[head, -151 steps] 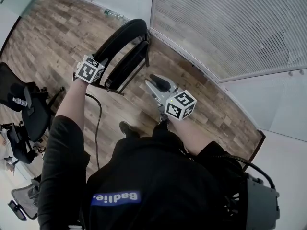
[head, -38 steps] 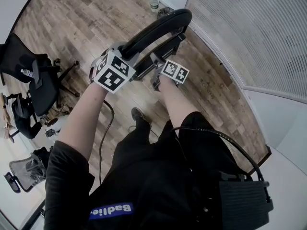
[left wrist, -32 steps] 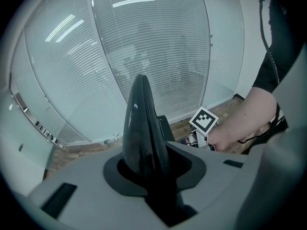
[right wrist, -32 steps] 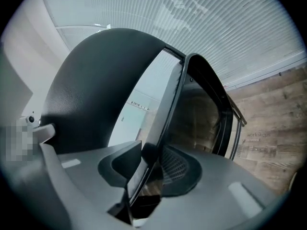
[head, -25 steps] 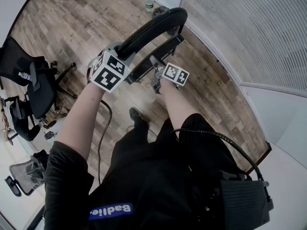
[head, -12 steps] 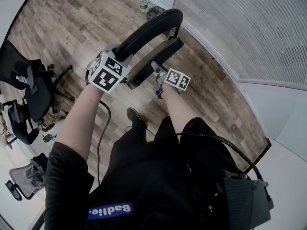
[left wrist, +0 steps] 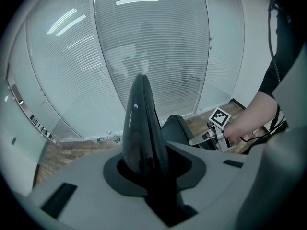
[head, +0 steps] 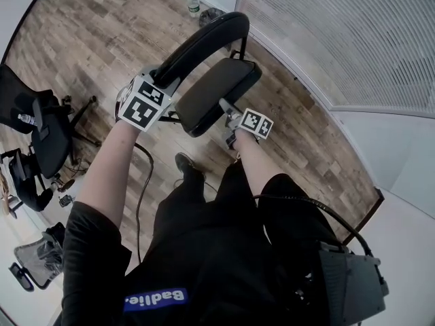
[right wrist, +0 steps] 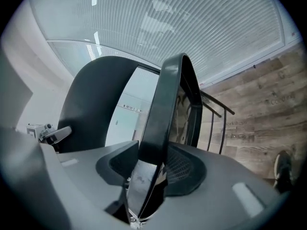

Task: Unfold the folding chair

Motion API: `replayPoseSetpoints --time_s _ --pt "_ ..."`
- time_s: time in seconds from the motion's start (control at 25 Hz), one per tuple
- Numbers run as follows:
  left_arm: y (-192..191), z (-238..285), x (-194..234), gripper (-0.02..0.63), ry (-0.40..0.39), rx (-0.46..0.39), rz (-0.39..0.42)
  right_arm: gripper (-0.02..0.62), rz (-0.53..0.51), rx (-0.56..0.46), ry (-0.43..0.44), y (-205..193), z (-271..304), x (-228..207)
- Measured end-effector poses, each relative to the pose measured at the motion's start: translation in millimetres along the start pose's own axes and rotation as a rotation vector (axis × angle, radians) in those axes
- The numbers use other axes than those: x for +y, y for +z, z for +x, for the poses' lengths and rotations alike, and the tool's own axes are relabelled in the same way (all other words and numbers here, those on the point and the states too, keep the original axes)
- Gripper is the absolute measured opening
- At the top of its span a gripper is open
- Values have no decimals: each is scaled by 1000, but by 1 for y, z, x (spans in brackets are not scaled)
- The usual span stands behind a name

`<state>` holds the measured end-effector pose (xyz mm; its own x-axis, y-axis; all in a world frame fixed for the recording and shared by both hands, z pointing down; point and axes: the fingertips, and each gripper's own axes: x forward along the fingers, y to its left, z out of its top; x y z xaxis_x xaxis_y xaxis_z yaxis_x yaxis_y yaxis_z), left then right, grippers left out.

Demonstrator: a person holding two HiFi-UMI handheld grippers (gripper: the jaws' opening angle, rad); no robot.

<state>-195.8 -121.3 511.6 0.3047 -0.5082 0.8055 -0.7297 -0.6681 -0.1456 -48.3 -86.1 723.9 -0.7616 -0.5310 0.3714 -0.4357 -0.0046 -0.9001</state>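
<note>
The folding chair stands on the wood-plank floor just in front of the person, beside a wall of ribbed white blinds. Its glossy black backrest is a narrow curved band, and the left hand-held gripper is clenched on its rim. The matte seat, a rounded rectangle, shows its broad face upward. The right hand-held gripper has the seat's thin front edge between its grey jaws, which are opening and no longer pinch it.
</note>
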Motion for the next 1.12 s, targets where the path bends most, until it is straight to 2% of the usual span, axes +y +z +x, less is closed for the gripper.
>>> replayPoseSetpoints --time_s 0.84,1.12 --pt "-18 27 -8 95 -65 -8 -64 156 128 8 36 -22 -62 -94" --pt "-30 40 -1 98 -104 -14 -105 171 168 1 -18 -32 -75 -135"
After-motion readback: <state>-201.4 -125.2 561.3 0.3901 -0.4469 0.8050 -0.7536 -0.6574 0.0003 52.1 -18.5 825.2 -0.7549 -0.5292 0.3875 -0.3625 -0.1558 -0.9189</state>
